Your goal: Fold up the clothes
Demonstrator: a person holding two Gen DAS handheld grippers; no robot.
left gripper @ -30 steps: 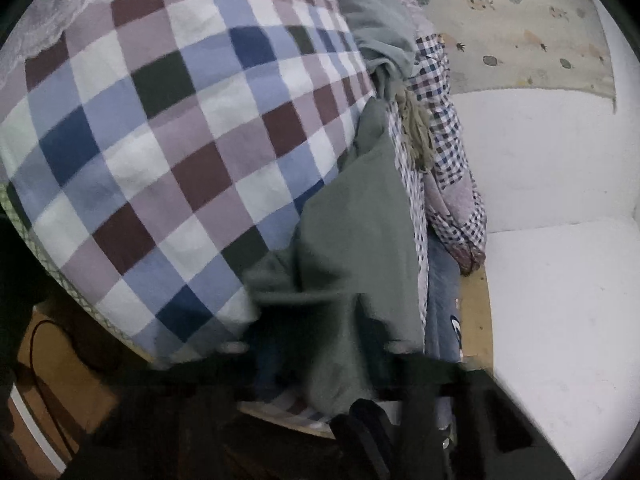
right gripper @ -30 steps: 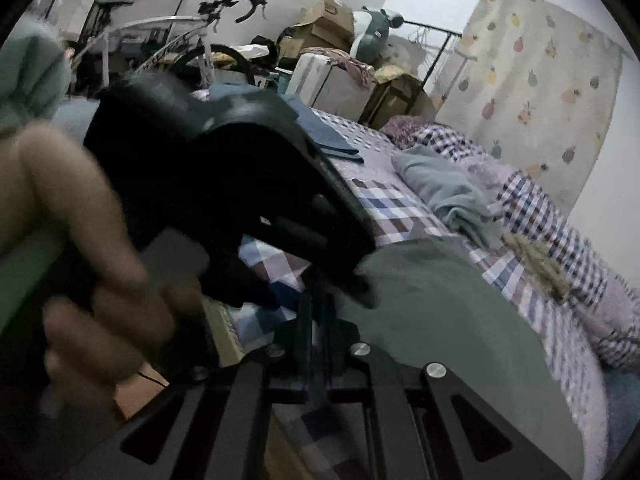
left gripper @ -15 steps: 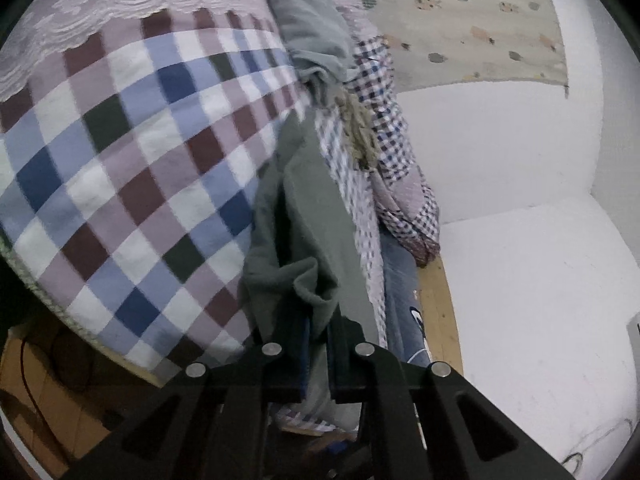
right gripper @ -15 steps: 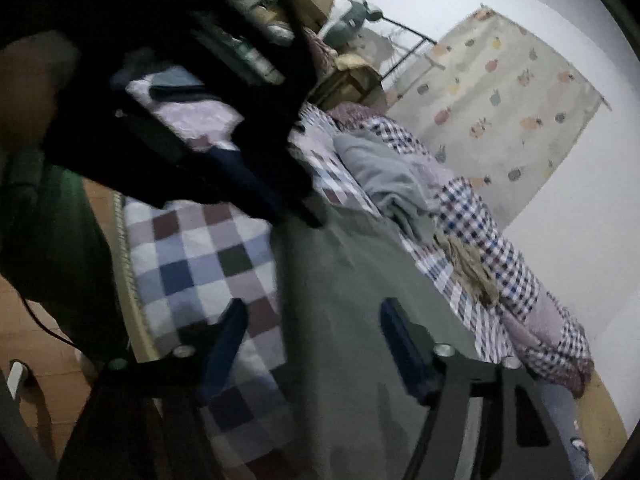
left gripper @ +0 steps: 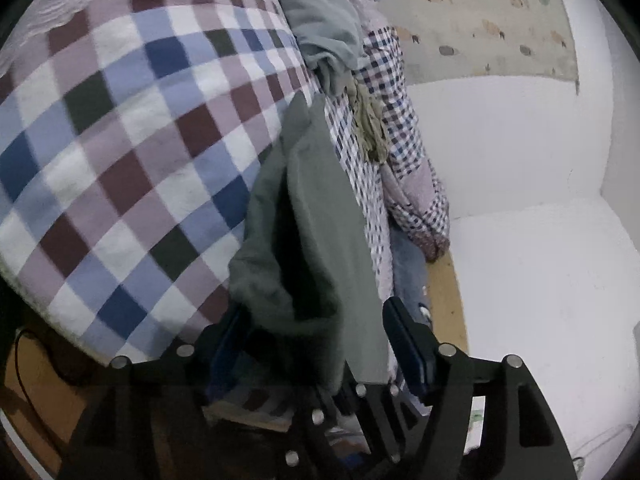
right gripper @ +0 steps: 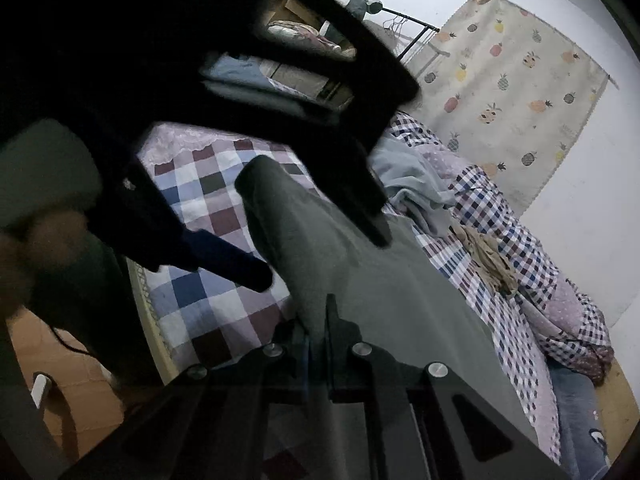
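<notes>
A dark green garment (left gripper: 316,208) lies along the right side of the checked bed blanket (left gripper: 120,140) and hangs off its near edge. My left gripper (left gripper: 318,340) stands open, its blue-padded fingers (left gripper: 408,344) on either side of the bunched green cloth. In the right wrist view the green garment (right gripper: 360,280) runs up from my right gripper (right gripper: 318,332), whose jaws are shut on its near edge. The left gripper (right gripper: 320,256) looms large and dark just above it, jaws apart over the cloth, with a hand (right gripper: 40,248) at the left.
A grey garment (left gripper: 320,20) and a beige rag (left gripper: 370,128) lie farther up the bed on a gingham quilt (left gripper: 404,152). White wall and a pineapple-print curtain (right gripper: 512,80) bound the right side. Wooden floor (left gripper: 444,300) shows beside the bed, blue denim (right gripper: 576,412) near it.
My left gripper, shut on the green garment half a second ago, has opened. My right gripper, open then, has closed on the garment's near edge.
</notes>
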